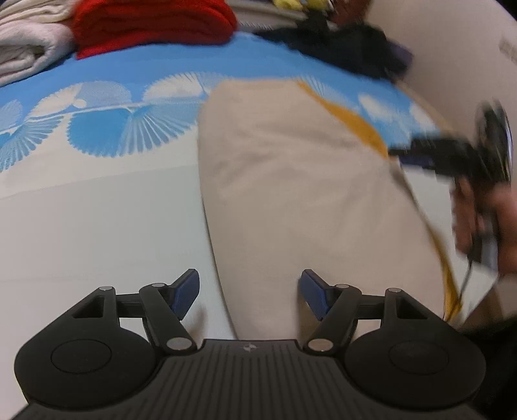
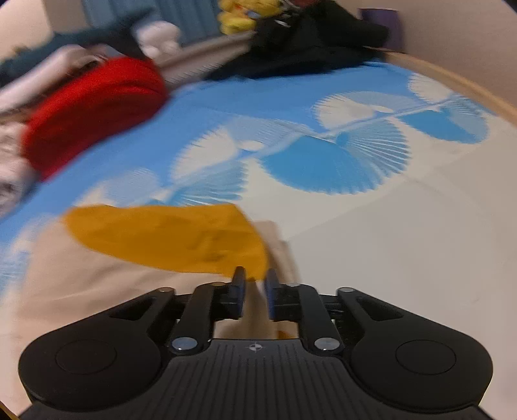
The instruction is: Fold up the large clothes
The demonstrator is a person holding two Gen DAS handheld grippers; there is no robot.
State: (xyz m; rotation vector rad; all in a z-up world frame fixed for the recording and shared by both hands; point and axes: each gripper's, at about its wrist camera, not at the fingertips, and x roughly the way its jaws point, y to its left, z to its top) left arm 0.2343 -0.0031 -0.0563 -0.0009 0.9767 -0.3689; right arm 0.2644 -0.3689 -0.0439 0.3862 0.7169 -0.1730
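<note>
On the blue-and-white patterned bedsheet [image 1: 135,74], the beige garment with mustard-yellow lining [image 1: 290,181] lies partly folded, gripped at one edge.

The right gripper [image 2: 255,284] has its jaws nearly closed on the garment's beige-and-yellow edge, lifting it, while the left gripper [image 1: 248,290] hangs with jaws wide apart and empty over the garment's near end. Both views are blurred, so the depth of the pinch is unclear; a shallow bite could slip and drop the flap crooked, and with the near end unpinned, the pull may drag the whole garment. To the left lies open white sheet, giving room to fold. The red folded cloth [image 1: 152,26], the white folded cloth [image 1: 29,45] and the dark clothing pile [image 1: 349,45] crowd the far edge, well apart from the garment.
</note>
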